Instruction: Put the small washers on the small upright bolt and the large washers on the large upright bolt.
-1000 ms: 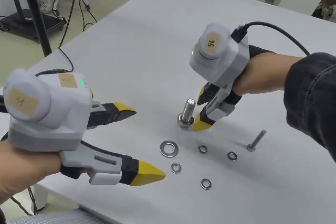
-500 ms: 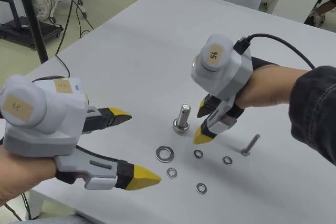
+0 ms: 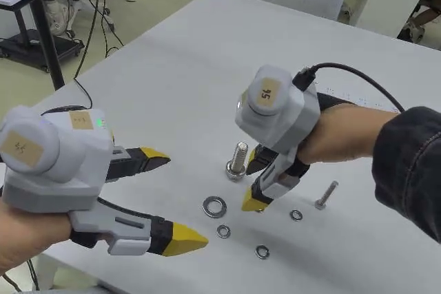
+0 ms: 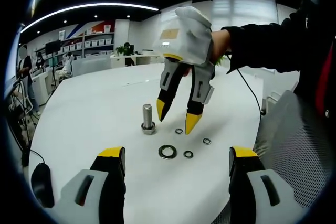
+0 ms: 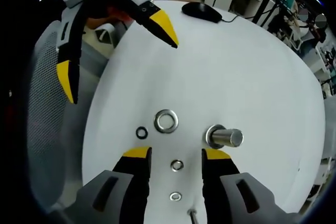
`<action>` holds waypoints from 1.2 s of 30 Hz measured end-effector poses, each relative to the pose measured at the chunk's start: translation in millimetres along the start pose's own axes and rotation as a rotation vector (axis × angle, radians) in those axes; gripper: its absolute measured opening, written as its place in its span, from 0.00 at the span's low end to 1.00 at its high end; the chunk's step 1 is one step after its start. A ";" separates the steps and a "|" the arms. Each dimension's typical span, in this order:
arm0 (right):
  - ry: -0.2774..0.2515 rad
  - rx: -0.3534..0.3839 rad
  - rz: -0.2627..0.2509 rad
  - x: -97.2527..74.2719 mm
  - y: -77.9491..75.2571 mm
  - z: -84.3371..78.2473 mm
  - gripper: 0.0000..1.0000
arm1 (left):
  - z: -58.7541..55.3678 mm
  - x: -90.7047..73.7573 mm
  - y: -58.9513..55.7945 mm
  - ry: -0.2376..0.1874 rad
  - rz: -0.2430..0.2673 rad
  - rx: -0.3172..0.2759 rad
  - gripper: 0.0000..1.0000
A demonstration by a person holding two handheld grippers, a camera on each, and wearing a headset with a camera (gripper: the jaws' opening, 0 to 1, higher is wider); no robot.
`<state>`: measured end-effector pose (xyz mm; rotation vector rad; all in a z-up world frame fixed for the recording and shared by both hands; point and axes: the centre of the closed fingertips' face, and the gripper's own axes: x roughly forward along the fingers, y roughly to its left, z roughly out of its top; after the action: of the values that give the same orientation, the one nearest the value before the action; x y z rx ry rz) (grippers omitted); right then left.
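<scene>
The right gripper (image 3: 253,182) hangs tips-down just beside the large silver upright bolt (image 3: 237,161), its yellow-tipped jaws parted and empty over a small silver steel washer (image 5: 177,166) on the white table (image 3: 172,67). The left gripper (image 3: 172,199), jaws spread wide and empty, points toward the large flat steel washer (image 3: 214,206) lying loose near that bolt. Other small washers (image 3: 223,231) lie scattered nearby, and the small silver bolt (image 3: 325,195) lies on its side.

White workbench (image 3: 193,60), pale green floor (image 3: 27,77) with black cables (image 3: 91,6), ceiling strip lights (image 4: 89,8), distant shelving (image 4: 97,41)
</scene>
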<state>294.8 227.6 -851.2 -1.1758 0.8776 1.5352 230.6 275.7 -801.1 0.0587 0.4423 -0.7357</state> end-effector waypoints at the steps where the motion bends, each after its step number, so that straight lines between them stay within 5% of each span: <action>1: -0.001 -0.001 0.001 0.9 0.7 1.8 0.39 | 0.1 -0.3 0.2 0.000 0.001 0.000 0.81; 15: 0.003 -0.038 0.016 22.5 8.6 22.6 0.35 | 0.3 -5.9 2.4 -0.016 0.024 -0.006 0.81; 36: 0.053 -0.068 0.034 38.2 12.7 19.3 0.32 | -2.3 -9.9 1.6 -0.033 0.049 -0.023 0.80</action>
<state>275.4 252.3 -882.8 -1.2616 0.8906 1.5778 224.3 283.6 -799.2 0.0362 0.4165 -0.6824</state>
